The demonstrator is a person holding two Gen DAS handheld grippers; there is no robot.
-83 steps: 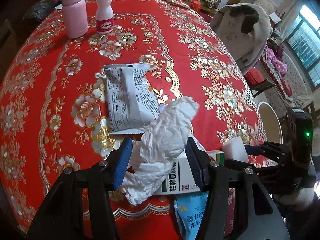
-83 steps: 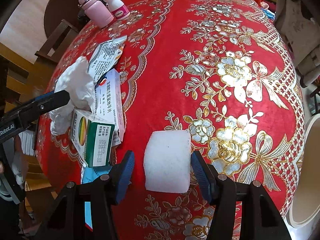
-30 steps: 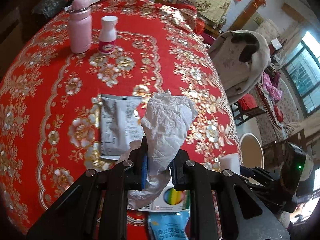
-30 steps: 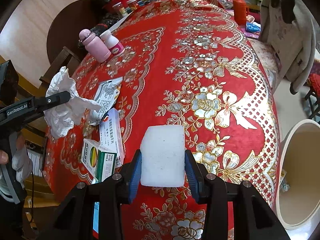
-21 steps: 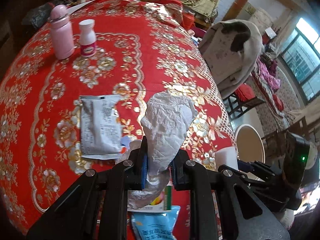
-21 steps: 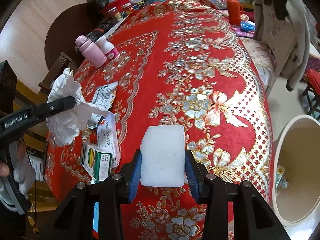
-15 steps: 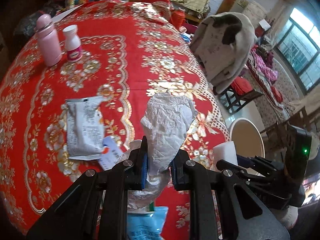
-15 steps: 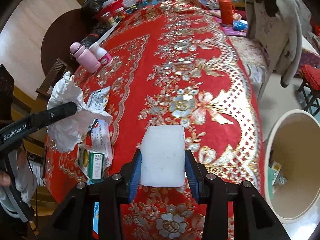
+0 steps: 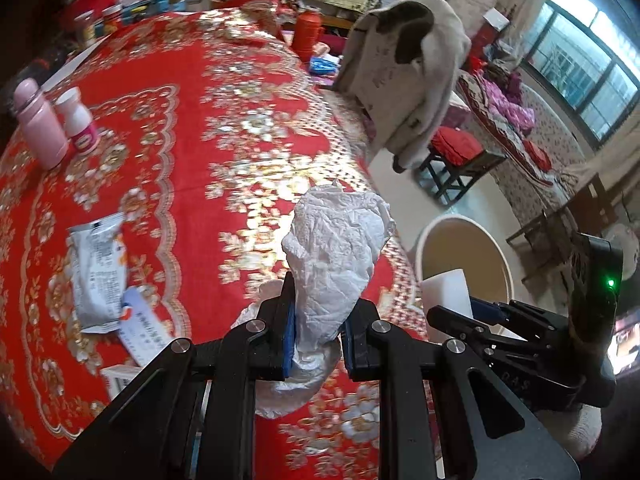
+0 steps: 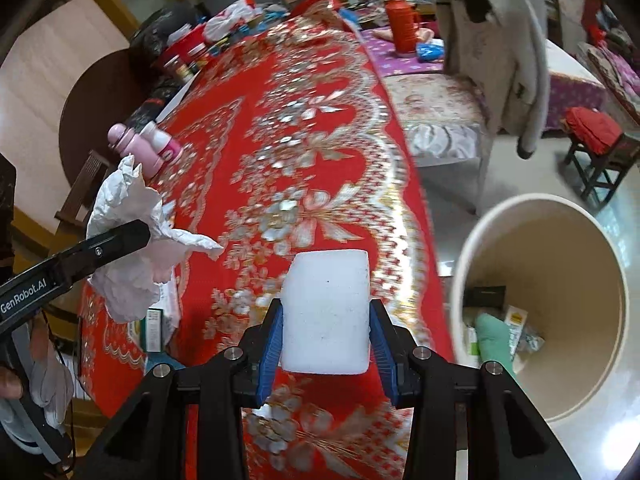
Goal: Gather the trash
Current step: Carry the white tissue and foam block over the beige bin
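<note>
My left gripper (image 9: 318, 320) is shut on a crumpled white tissue (image 9: 340, 248), held above the red flowered tablecloth (image 9: 192, 128). The same tissue (image 10: 132, 240) shows at the left of the right wrist view. My right gripper (image 10: 325, 332) is shut on a white foam block (image 10: 325, 312), also seen as a white block (image 9: 446, 290) in the left wrist view. A cream trash bin (image 10: 560, 264) stands on the floor to the right of the table, with some scraps at its bottom; its rim (image 9: 432, 236) lies just beyond the tissue. A silver wrapper (image 9: 98, 276) and a white-and-blue box (image 9: 140, 332) lie on the cloth.
A pink flask (image 9: 38, 132) and a small white bottle (image 9: 78, 120) stand at the table's far left. A chair draped with a light coat (image 9: 408, 80) and a red stool (image 9: 456, 148) sit beyond the bin. A red thermos (image 10: 402, 26) stands behind the table.
Both grippers have swung rightward over the table toward the bin, each keeping its hold. The bin now fills much more of the right wrist view.
</note>
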